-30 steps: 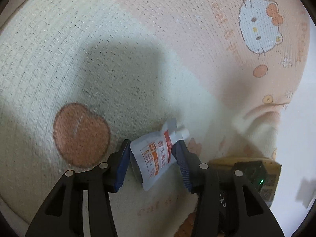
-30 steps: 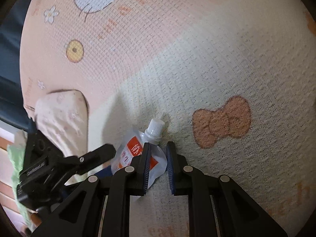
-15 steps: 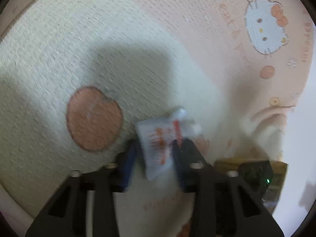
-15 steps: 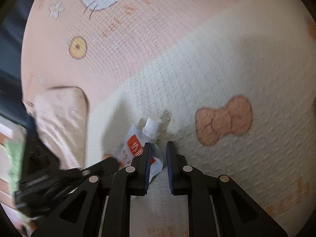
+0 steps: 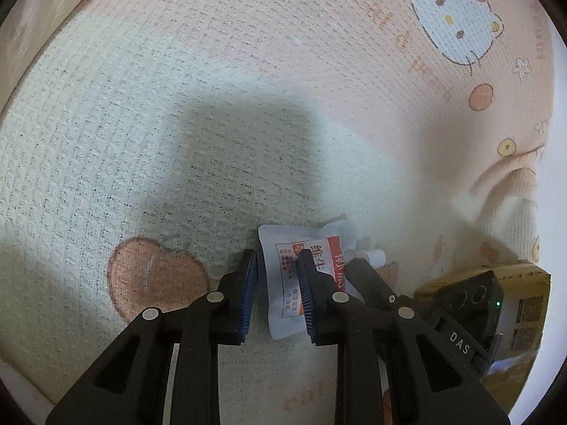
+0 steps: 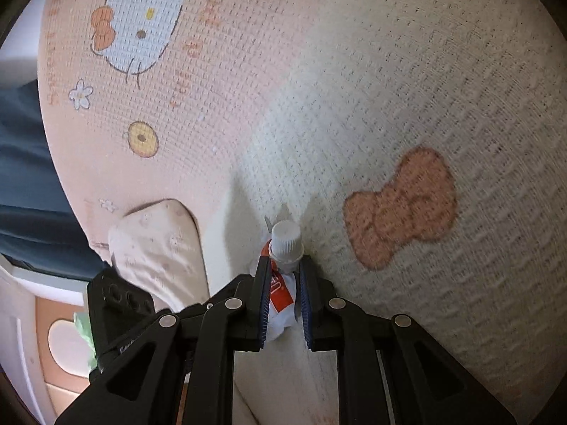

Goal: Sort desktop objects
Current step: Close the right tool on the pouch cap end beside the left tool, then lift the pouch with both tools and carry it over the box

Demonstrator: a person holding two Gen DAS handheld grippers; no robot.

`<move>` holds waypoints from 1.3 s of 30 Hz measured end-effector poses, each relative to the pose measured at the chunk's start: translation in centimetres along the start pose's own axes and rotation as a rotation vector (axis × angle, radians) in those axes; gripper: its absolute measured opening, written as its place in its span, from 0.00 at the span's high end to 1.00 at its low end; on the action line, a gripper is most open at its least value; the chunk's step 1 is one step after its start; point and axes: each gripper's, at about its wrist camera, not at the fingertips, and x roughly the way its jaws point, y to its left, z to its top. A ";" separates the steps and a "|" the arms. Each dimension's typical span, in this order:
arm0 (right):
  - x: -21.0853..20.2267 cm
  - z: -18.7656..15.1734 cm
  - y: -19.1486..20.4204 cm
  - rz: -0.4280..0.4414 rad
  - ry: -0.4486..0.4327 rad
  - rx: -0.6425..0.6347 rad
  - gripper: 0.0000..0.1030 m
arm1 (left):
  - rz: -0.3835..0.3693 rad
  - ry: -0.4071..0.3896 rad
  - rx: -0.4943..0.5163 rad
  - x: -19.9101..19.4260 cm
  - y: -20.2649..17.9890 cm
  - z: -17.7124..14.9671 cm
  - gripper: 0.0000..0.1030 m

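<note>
A small white spout pouch (image 5: pixel 283 283) with red print and a white screw cap (image 6: pixel 286 237) is held over a cream and pink Hello Kitty cloth (image 5: pixel 212 106). My left gripper (image 5: pixel 276 265) is closed on the pouch's body. My right gripper (image 6: pixel 285 272) is closed on the pouch's neck just below the cap, which sticks out past the fingertips. In the left wrist view the right gripper's fingers hide the cap end of the pouch.
The cloth (image 6: pixel 389 71) carries a printed apple (image 5: pixel 156 279) and a bow (image 6: pixel 404 209). A yellow cardboard box (image 5: pixel 524 304) lies at the right, behind the other gripper. A folded cloth corner (image 6: pixel 156 244) and a dark blue surface (image 6: pixel 21 177) sit at the left.
The right gripper shifted from beside the pouch onto its neck and closed on it. The pouch turned in the left gripper, which closed further, and both grippers moved over the cloth.
</note>
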 end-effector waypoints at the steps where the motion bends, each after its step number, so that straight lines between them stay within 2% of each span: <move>1: 0.0 0.0 0.0 0.002 -0.011 0.003 0.89 | -0.004 -0.001 -0.007 0.0 0.0 0.0 0.73; 3: 0.0 -0.1 0.2 -0.011 -0.029 -0.007 0.90 | -0.028 0.000 -0.023 0.1 0.0 0.1 0.72; 4: 0.0 -0.2 0.5 -0.025 -0.032 -0.024 0.90 | -0.035 -0.001 -0.029 0.1 0.0 0.0 0.67; 5: 0.1 -0.2 0.8 -0.037 -0.032 -0.040 0.90 | -0.047 -0.005 -0.036 0.1 0.0 0.0 0.58; 7: 0.3 -0.3 1.1 -0.059 -0.027 -0.057 0.90 | -0.098 -0.016 -0.063 0.1 -0.1 -0.1 0.49; 10: 0.4 -0.5 1.6 -0.116 -0.028 -0.095 0.91 | -0.096 -0.035 -0.067 0.1 -0.4 -0.4 0.49; 12: 0.4 -0.8 2.3 -0.160 -0.040 -0.150 0.91 | -0.055 -0.042 -0.054 0.1 -0.8 -0.6 0.56; 14: 0.3 -1.1 2.3 -0.164 -0.051 -0.162 0.91 | -0.037 -0.049 -0.054 0.0 -0.7 -0.6 0.66; 17: 0.1 -1.0 2.0 -0.160 -0.047 -0.101 0.91 | -0.032 -0.055 -0.066 -0.4 -0.6 -0.9 0.72; 23: -0.1 -2.3 4.1 -0.257 -0.008 -0.142 0.88 | 0.000 -0.052 -0.036 -1.6 -0.4 -1.9 0.73; 26: -0.9 -3.2 4.6 -0.253 -0.018 -0.153 0.88 | -0.012 -0.060 -0.020 -3.1 0.2 -2.6 0.73; 31: -2.8 -4.3 5.4 -0.213 -0.051 -0.118 0.88 | -0.035 -0.100 0.051 -5.5 -1.0 -3.3 0.73; 39: -6.6 -6.7 9.4 -0.225 -0.094 -0.233 0.87 | -0.056 -0.176 0.180 -10.2 -3.2 -6.7 0.73</move>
